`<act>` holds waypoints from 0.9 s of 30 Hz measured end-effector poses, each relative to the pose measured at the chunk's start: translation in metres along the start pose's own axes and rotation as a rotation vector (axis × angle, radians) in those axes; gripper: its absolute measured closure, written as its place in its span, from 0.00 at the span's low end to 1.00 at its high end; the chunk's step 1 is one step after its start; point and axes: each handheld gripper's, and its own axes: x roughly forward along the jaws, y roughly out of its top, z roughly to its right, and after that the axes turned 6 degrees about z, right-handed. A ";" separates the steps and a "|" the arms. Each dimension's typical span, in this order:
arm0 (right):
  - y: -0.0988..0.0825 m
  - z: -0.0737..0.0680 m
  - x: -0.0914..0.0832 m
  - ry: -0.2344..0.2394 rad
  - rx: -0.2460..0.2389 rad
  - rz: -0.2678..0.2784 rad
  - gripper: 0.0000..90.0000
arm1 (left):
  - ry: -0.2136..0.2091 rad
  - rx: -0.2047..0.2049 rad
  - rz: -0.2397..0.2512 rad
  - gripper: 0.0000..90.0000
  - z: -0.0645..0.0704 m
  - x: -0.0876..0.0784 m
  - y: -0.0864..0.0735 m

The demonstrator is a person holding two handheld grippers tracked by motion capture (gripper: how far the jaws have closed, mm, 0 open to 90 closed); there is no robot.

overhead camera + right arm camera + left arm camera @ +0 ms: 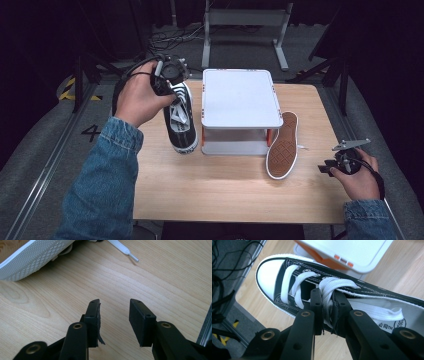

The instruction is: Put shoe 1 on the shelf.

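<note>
high view: left gripper (172,82) sits over the black sneaker (181,120), which lies close to the tabletop's (220,185) left edge, just beside the left side of the white two-tier rack (240,97). its long axis runs from the far edge toward the near edge, with the white toe cap toward the near edge. whether the sole rests on the wood or hangs just clear of it i cannot tell. left gripper view: the jaws are clamped on the bunched white laces (329,290) at the tongue, pads pressing from both sides, toe cap pointing away along the jaw line and the heel opening below the camera. so the grip is near the middle of the shoe's length, toe end probably hanging a little lower. the rack's top shelf lies directly to the shoe's right, parallel to its long axis. judgement: the coming move turns on a sideways carry over the rack's left rim, no turn of the shoe needed. second sneaker (282,145) lies on its side, sole outward, leaning against the rack's right front corner. right gripper (345,160) rests near the tabletop's right edge, jaws apart and empty over bare wood. right gripper view: that shoe's sole (32,257) lies ahead and left of the jaws, a lace tip (125,250) ahead. the right hand is the nearer one for it.
</note>
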 end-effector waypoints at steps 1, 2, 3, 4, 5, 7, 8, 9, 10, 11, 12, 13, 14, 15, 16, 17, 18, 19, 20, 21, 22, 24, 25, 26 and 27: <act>0.001 0.000 0.000 0.002 0.000 0.002 0.69 | 0.002 0.009 0.004 0.90 0.000 0.000 0.004; 0.001 0.000 0.000 0.001 -0.003 0.004 0.69 | 0.002 0.013 0.010 0.90 -0.001 0.000 0.007; 0.001 0.000 0.000 0.001 -0.003 0.004 0.69 | 0.002 0.013 0.010 0.90 -0.001 0.000 0.007; 0.003 0.001 0.000 0.003 -0.007 0.007 0.69 | -0.001 0.022 0.031 0.90 -0.003 0.000 0.015; 0.003 0.001 0.001 0.004 -0.007 0.009 0.69 | -0.007 0.024 0.045 0.90 -0.004 0.000 0.019; 0.004 0.000 0.001 0.005 -0.010 0.009 0.69 | -0.013 0.029 0.056 0.90 -0.006 0.001 0.026; 0.005 0.000 0.002 0.007 -0.012 0.012 0.69 | -0.014 0.038 0.055 0.90 -0.006 0.002 0.031; 0.005 0.000 0.002 0.007 -0.012 0.012 0.69 | -0.014 0.038 0.055 0.90 -0.006 0.002 0.031; 0.006 0.000 0.002 0.008 -0.014 0.009 0.69 | -0.015 0.055 0.044 0.90 -0.006 0.003 0.040; 0.006 0.000 0.003 0.010 -0.014 0.009 0.69 | -0.014 0.063 0.040 0.90 -0.006 0.003 0.043; 0.006 0.000 0.003 0.010 -0.014 0.009 0.69 | -0.014 0.063 0.040 0.90 -0.006 0.003 0.043; 0.006 0.000 0.003 0.010 -0.014 0.009 0.69 | -0.009 0.073 0.034 0.90 -0.005 0.004 0.050; 0.006 0.001 0.003 0.010 -0.013 0.009 0.69 | -0.008 0.083 0.031 0.90 -0.006 0.005 0.054; 0.006 0.001 0.003 0.010 -0.013 0.009 0.69 | -0.009 0.088 0.032 0.90 -0.005 0.006 0.058; 0.005 0.001 0.002 0.012 -0.013 0.012 0.69 | -0.007 0.094 0.034 0.90 -0.005 0.007 0.062; 0.005 0.001 0.002 0.012 -0.013 0.012 0.69 | -0.007 0.096 0.034 0.90 -0.005 0.008 0.065; 0.005 0.001 0.002 0.011 -0.013 0.012 0.69 | -0.010 0.101 0.035 0.90 -0.006 0.010 0.069; 0.004 0.001 0.001 0.011 -0.012 0.013 0.69 | -0.011 0.107 0.034 0.90 -0.006 0.011 0.072; 0.004 0.001 0.001 0.011 -0.008 0.014 0.69 | -0.016 0.110 0.034 0.90 -0.006 0.014 0.076; 0.002 0.002 0.001 0.012 -0.004 0.016 0.69 | -0.017 0.112 0.034 0.90 -0.006 0.017 0.080; 0.001 0.003 0.001 0.010 -0.002 0.015 0.69 | -0.019 0.116 0.035 0.90 -0.007 0.020 0.084; 0.000 0.003 0.000 0.011 0.002 0.013 0.69 | -0.018 0.137 0.027 0.90 -0.008 0.026 0.092; -0.001 0.003 0.000 0.012 0.004 0.012 0.69 | -0.020 0.147 0.021 0.90 -0.009 0.029 0.096; -0.001 0.002 -0.001 0.012 0.006 0.012 0.70 | -0.021 0.153 0.019 0.90 -0.010 0.031 0.098; -0.001 0.003 -0.001 0.012 0.007 0.014 0.70 | -0.010 0.170 0.018 0.90 -0.009 0.035 0.103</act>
